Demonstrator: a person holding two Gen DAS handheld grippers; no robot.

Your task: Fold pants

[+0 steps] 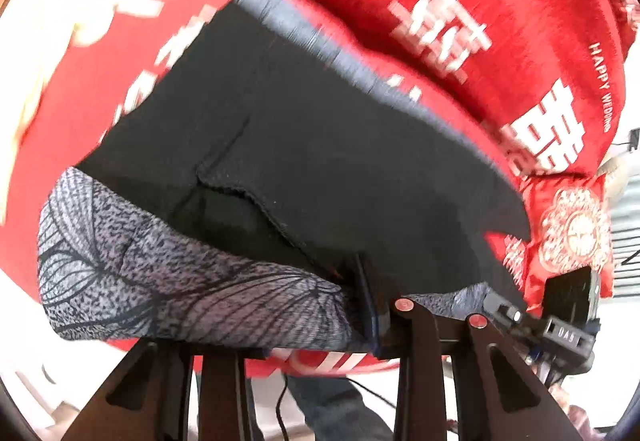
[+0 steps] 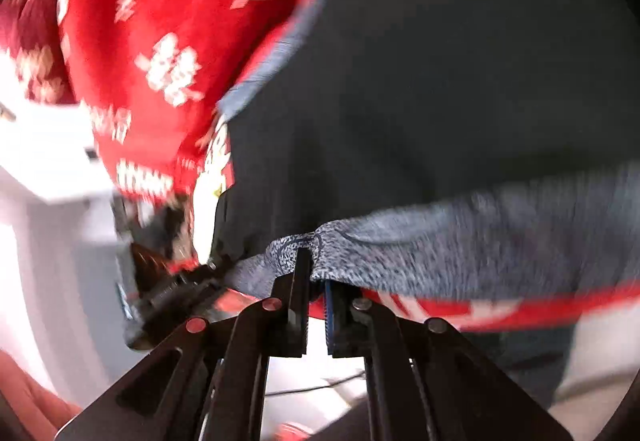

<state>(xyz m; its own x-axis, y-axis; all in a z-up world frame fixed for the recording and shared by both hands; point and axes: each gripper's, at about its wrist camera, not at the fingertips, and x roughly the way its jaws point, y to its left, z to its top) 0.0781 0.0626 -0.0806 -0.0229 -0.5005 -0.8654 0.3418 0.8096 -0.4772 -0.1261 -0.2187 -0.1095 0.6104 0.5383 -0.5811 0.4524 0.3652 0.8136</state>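
Note:
The pants [image 1: 312, 145] are dark with a grey leaf-patterned outer side [image 1: 160, 281] and lie on a red cloth with white characters [image 1: 460, 1]. My left gripper [image 1: 360, 305] is shut on the patterned edge of the pants at the near side. In the right wrist view the pants [image 2: 440, 101] fill the right half, with the grey patterned edge [image 2: 460, 245] across the front. My right gripper [image 2: 316, 273] is shut on that grey edge. The right gripper also shows at the lower right of the left wrist view [image 1: 540, 321].
The red cloth [image 2: 160, 41] covers the surface behind and left of the pants. A red pillow with a white round emblem [image 1: 572, 233] lies at the right. White floor or furniture [image 2: 48, 169] shows at the left. A dark cable [image 1: 280, 409] runs below.

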